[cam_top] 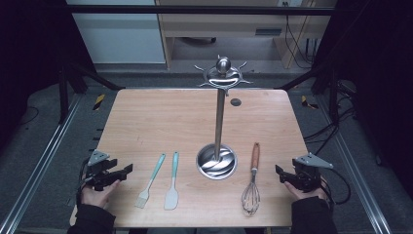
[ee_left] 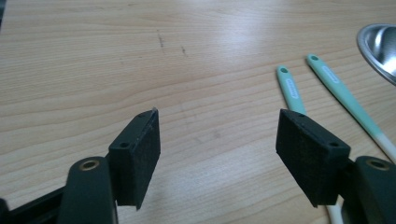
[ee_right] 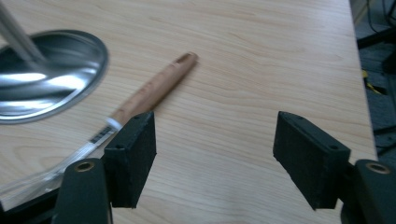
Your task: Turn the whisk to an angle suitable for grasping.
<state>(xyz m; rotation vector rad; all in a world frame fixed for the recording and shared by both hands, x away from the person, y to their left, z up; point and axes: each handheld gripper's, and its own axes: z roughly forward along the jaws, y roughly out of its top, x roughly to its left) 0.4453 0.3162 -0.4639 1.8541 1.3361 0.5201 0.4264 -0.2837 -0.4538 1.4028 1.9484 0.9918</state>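
The wire whisk with a wooden handle [cam_top: 252, 179] was seen lying on the light wooden table [cam_top: 160, 117], at nine o'clock of the right gripper [cam_top: 284, 175], whose fingers were spread wide and empty. It was judged light and stiff; the handle was preferred, the wires being springy. The left gripper [cam_top: 124, 171] was likewise wide open
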